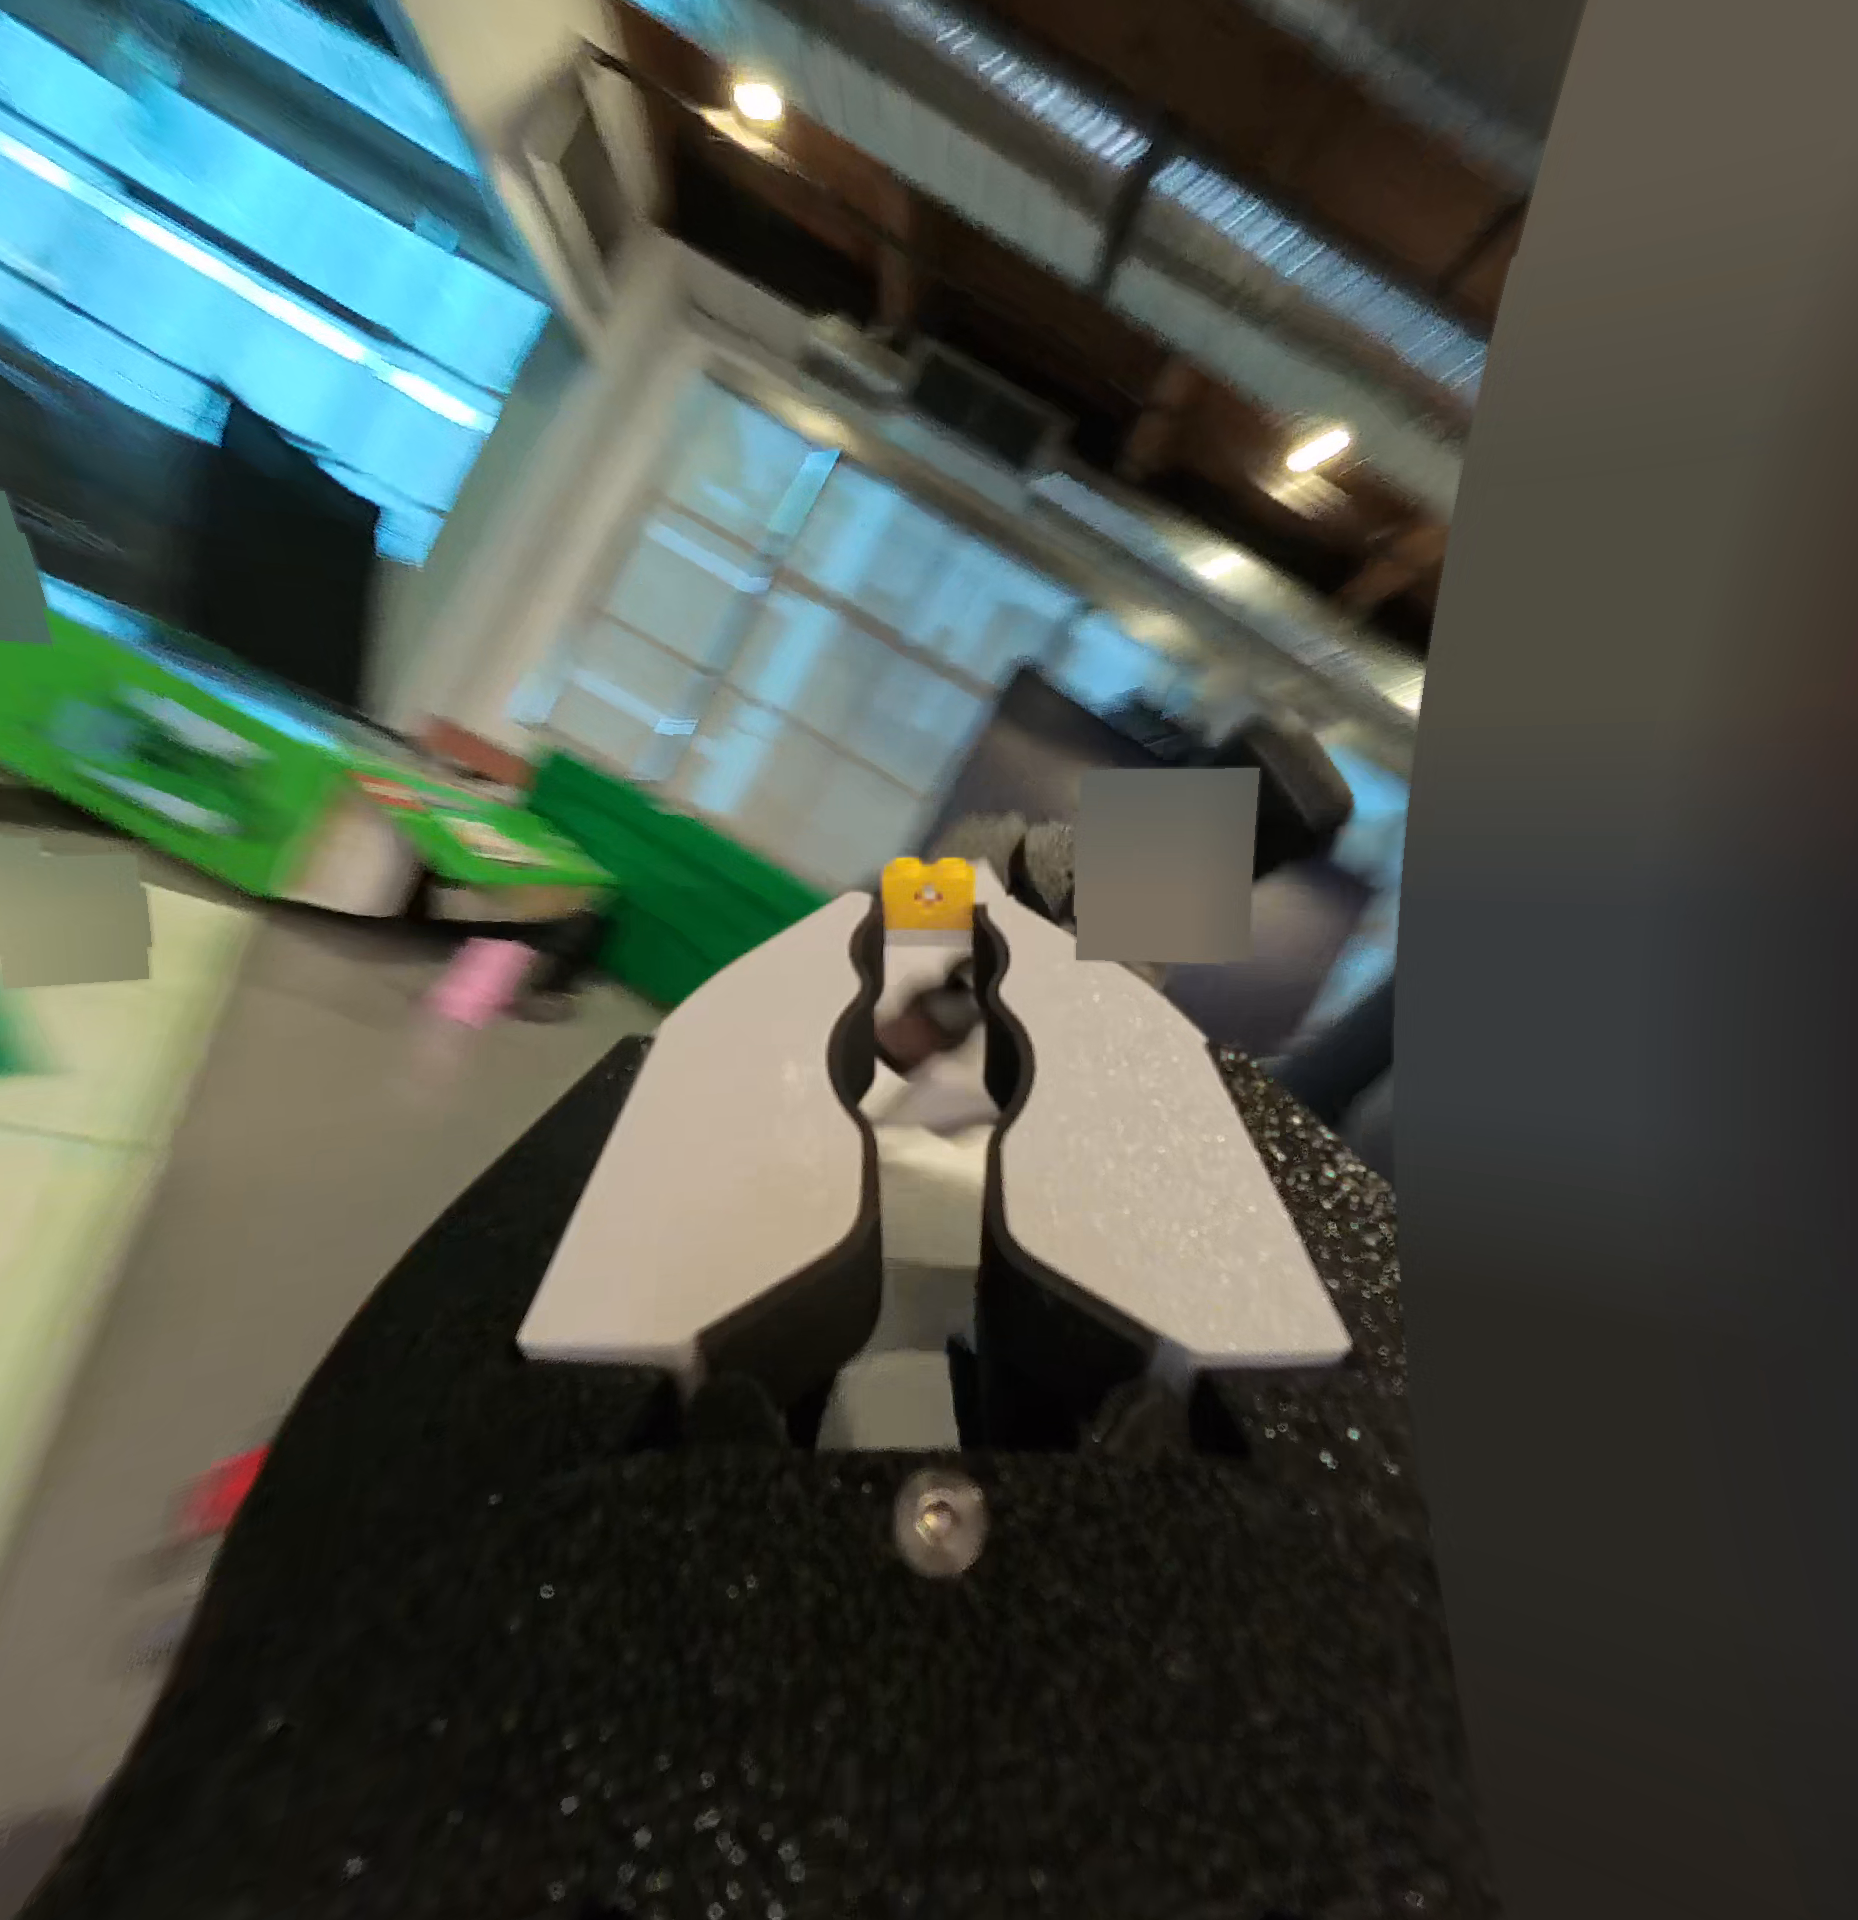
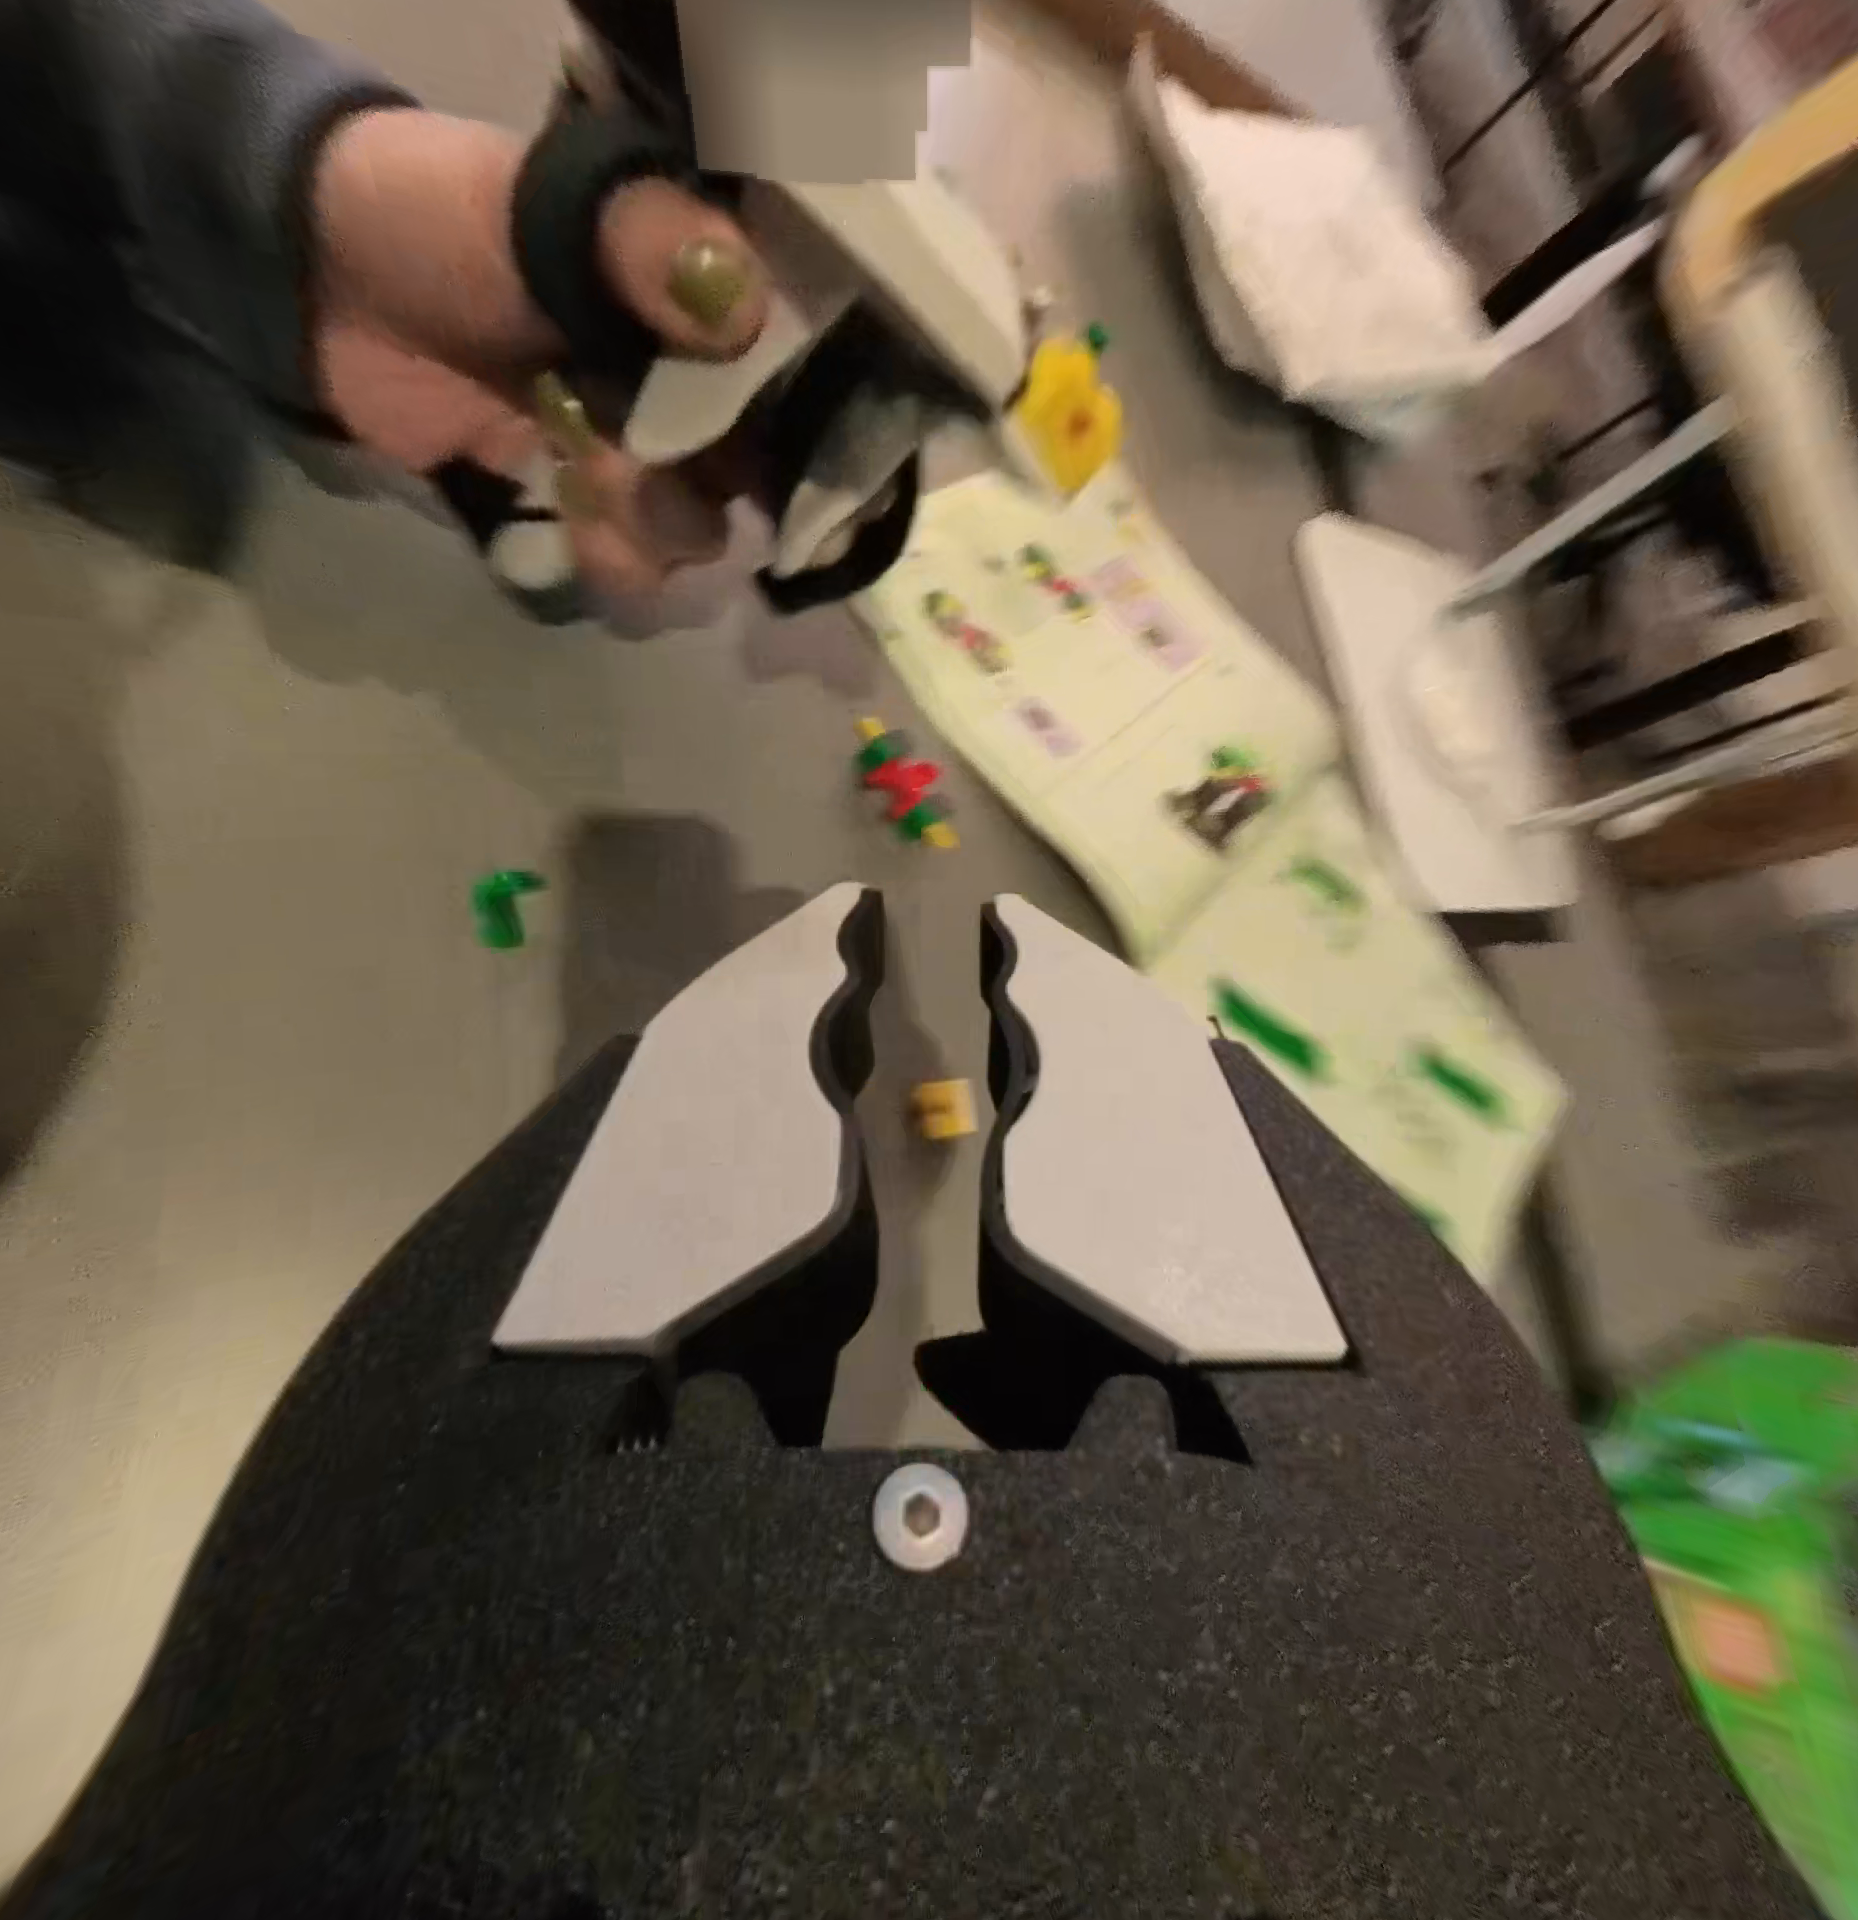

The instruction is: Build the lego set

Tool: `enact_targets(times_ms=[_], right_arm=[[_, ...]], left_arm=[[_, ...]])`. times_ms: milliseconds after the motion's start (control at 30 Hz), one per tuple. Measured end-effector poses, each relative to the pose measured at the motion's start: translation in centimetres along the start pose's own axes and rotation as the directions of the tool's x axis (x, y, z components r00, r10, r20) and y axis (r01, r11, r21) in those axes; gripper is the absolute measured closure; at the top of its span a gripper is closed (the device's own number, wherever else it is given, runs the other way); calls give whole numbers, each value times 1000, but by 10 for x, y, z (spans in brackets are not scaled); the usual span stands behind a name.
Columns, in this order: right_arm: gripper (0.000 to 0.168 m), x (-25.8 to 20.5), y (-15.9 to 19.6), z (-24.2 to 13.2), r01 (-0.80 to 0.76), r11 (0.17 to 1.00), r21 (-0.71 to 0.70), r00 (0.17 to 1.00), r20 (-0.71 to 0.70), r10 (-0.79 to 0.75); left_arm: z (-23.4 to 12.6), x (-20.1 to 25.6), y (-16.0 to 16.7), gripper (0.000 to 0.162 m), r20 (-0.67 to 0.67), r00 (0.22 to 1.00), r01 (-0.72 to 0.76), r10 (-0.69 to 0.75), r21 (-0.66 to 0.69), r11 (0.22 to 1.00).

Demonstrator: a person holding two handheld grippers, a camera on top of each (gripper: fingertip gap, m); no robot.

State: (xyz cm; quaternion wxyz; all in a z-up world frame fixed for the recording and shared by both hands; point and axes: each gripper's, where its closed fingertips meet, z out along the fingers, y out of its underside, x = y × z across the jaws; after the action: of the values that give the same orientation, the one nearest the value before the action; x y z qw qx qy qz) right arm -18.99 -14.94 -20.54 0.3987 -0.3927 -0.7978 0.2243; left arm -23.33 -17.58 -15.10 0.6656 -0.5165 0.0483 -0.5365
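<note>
Yellow brick (image 1: 927,897) pinched at the tips of the left claw (image 1: 927,920), which tilts up off the table toward the ceiling. No writing is legible, only blurred print. Right claw (image 2: 932,909) hangs open over the grey table (image 2: 281,1039), empty; a small yellow piece (image 2: 944,1110) lies below its gap. Ahead: red-green build (image 2: 904,784), open booklet (image 2: 1112,707) to the right, green piece (image 2: 504,906) left.

No writing in either view is legible.
</note>
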Motion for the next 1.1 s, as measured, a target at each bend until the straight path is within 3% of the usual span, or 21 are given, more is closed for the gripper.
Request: enact_targets(times_ms=[67, 167, 267, 367, 433, 600, 733, 833, 967, 1033, 1100], right_arm=[[151, -21, 10, 7, -158, 987, -10, 974, 160, 157], [148, -50, 21, 16, -256, 965, -56, 914, 311, 260], [148, -63, 20, 22, -287, 957, -34, 900, 333, 282], [148, -99, -1, 15, -338, 941, 28, 808, 521, 275], [148, -123, -5, 12, -291, 956, 29, 775, 594, 218], [145, -143, -1, 30, -139, 990, 29, 839, 535, 102], [146, -145, -13, 36, -263, 963, -66, 815, 518, 258], [154, -144, -20, 32, -332, 936, -119, 831, 433, 350], [149, -155, -11, 35, -380, 884, -273, 829, 323, 456], [151, -153, -5, 41, -371, 883, -289, 863, 245, 442], [163, -153, -1, 43, -354, 888, -293, 884, 205, 420]], left_arm=[[-4, -7, -3, 146, 66, 995, -74, 75, -22, 997], [-7, -12, -4, 146, 122, 983, -134, 138, -36, 990], [-8, -19, -1, 146, 166, 966, -191, 200, -70, 979], [-10, -25, 1, 146, 211, 937, -259, 279, -114, 959], [-12, -28, 1, 146, 231, 924, -282, 304, -126, 951], [-16, -29, -5, 146, 247, 924, -277, 293, -99, 956], [-19, -31, -9, 146, 266, 913, -295, 311, -101, 950], [-20, -33, -8, 146, 272, 905, -308, 328, -115, 944], [-18, -33, -5, 146, 269, 899, -321, 346, -135, 937], [-17, -33, -3, 146, 269, 895, -328, 356, -144, 934], [-18, -33, -3, 146, 269, 894, -331, 359, -144, 933]])
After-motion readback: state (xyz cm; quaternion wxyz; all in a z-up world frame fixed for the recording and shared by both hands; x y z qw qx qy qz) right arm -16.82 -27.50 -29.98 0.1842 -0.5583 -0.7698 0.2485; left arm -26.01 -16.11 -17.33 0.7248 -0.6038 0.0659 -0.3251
